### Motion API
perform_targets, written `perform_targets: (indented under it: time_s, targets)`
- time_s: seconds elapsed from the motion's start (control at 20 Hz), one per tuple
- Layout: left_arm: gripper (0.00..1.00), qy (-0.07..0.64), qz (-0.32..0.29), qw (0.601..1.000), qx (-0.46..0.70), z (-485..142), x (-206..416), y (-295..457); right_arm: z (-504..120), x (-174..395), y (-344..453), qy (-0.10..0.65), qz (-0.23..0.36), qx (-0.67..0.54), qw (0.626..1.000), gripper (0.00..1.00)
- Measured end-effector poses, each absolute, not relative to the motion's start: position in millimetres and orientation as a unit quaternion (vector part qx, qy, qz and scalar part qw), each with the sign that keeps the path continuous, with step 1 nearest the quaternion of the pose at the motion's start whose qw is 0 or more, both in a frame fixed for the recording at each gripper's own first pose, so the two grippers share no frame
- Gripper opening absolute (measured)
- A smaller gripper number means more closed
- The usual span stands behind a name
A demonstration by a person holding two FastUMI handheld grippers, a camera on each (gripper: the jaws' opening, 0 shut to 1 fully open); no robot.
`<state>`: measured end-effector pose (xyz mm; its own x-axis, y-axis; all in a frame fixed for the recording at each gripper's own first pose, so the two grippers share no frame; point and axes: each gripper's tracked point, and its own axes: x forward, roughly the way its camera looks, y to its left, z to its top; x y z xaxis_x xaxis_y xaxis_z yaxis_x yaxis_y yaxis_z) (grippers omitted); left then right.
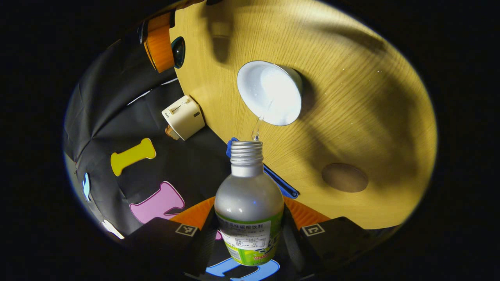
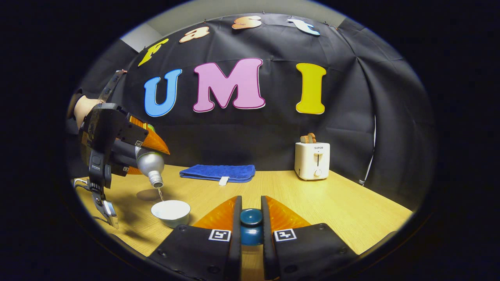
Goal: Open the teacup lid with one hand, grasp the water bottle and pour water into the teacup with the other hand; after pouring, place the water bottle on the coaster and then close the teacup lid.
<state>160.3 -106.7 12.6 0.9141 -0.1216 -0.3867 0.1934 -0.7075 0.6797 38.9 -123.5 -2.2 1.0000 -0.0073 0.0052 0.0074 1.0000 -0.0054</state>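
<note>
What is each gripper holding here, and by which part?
The left gripper grips the water bottle by its labelled lower body. The right gripper pinches the teacup lid by its knob.

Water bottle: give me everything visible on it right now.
The water bottle has a silvery, frosted-looking body, a threaded metal-looking neck with no cap on, and a green-and-white label round its lower part. The left gripper is shut on its body, fingers pressing either side. In the right gripper view the water bottle is tilted neck-down above the white teacup, clear of its rim, and a thin stream of water runs from its mouth into the cup. It touches nothing else.
</note>
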Motion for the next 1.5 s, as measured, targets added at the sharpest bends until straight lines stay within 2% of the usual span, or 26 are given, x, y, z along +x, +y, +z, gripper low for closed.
perform_targets:
  time_s: [0.5, 1.2, 1.3, 1.5]
  targets:
    - [0.82, 0.013, -0.201, 0.374, 0.905, 14.9, 159.1, -107.3, -2.5, 39.1, -121.8, -0.002, 0.002, -0.003, 1.000, 0.25]
    - [0.82, -0.017, -0.190, 0.389, 0.901, 16.0, 156.7, -112.2, -2.7, 39.5, -122.2, -0.003, 0.001, -0.003, 1.000, 0.25]
    - [0.82, -0.023, -0.194, 0.406, 0.893, 14.3, 154.1, -113.2, -2.4, 39.4, -122.4, -0.003, 0.001, -0.003, 1.000, 0.25]
    - [0.81, -0.016, -0.205, 0.493, 0.845, 6.0, 157.8, -107.2, -2.3, 39.0, -125.3, -0.003, -0.004, -0.003, 1.000, 0.25]
